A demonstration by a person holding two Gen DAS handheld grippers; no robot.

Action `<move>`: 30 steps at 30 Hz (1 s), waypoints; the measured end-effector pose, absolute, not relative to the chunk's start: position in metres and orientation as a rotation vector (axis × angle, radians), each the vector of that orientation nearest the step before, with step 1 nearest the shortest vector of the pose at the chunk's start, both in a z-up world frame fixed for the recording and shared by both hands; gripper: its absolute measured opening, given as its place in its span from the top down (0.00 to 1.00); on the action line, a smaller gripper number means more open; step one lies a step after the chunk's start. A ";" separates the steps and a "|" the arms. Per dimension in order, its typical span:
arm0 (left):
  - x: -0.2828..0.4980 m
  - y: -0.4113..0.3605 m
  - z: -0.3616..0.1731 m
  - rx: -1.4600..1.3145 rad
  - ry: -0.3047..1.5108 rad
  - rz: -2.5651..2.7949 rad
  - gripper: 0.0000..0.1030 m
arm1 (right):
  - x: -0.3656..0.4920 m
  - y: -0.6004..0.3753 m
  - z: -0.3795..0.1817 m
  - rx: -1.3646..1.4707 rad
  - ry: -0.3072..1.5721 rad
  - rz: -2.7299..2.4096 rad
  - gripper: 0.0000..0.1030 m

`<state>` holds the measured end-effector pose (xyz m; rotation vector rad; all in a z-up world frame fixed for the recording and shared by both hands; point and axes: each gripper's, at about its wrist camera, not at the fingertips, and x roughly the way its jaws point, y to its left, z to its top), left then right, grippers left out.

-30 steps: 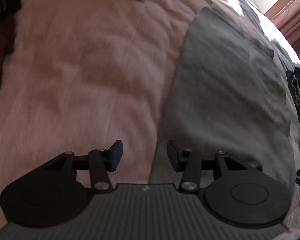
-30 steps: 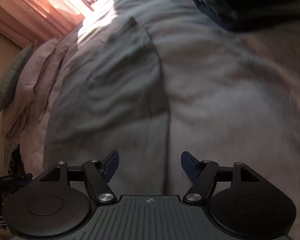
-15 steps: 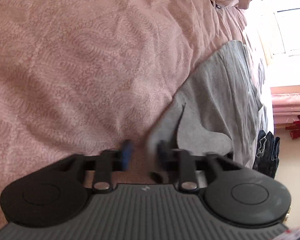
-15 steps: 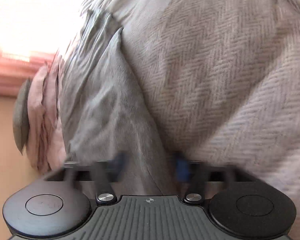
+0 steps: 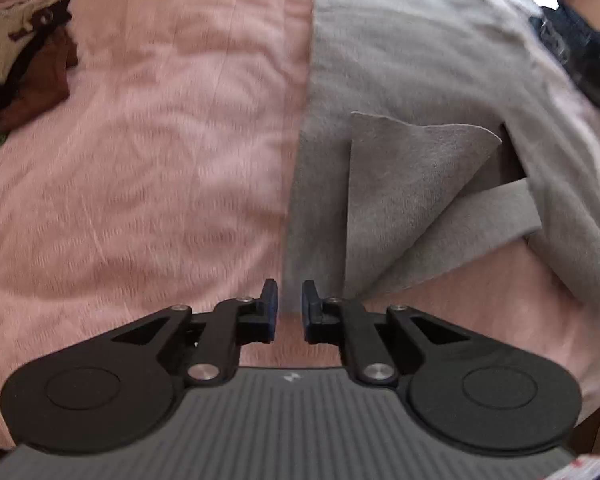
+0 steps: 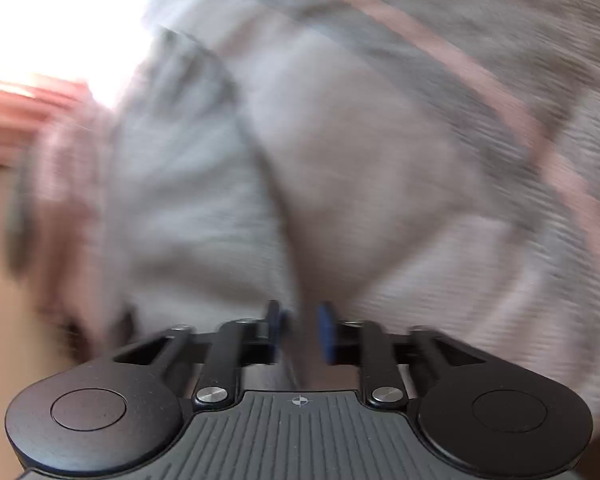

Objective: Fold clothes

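With left gripper (image 5: 288,308) and right gripper (image 6: 300,332) just opened, clamping nothing, reach forward for grey garment (image 5: 400,60) stretching lengthwise toward bed's (image 5: 140,160) far edge.

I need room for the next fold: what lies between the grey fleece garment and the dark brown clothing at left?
Only pink quilted bedspread, bare, as the left wrist view shows.
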<state>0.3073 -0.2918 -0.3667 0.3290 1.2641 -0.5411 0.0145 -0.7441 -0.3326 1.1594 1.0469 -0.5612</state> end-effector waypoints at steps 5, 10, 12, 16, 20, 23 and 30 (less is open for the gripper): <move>0.257 -0.270 -0.381 0.154 1.300 -0.470 0.91 | 0.007 -0.666 -0.338 0.687 1.126 -0.461 0.60; 0.222 -0.272 -0.372 0.038 1.276 -0.491 0.84 | 0.023 -0.571 -0.355 0.091 1.126 -0.094 0.60; 0.214 -0.278 -0.366 0.031 1.262 -0.491 0.83 | 0.020 -0.537 -0.374 -0.238 1.087 -0.004 0.60; 0.203 -0.287 -0.364 0.035 1.245 -0.488 0.82 | 0.014 -0.499 -0.409 -0.688 0.920 0.106 0.60; 0.199 -0.302 -0.364 0.006 1.234 -0.519 0.82 | 0.027 -0.505 -0.402 -0.654 0.799 0.144 1.00; 0.200 -0.318 -0.365 -0.088 1.239 -0.577 0.82 | 0.046 -0.562 -0.355 -0.106 0.783 0.094 1.00; 0.214 -0.362 -0.386 -0.443 1.253 -0.626 0.54 | 0.054 -0.713 -0.348 0.838 0.747 -0.268 1.00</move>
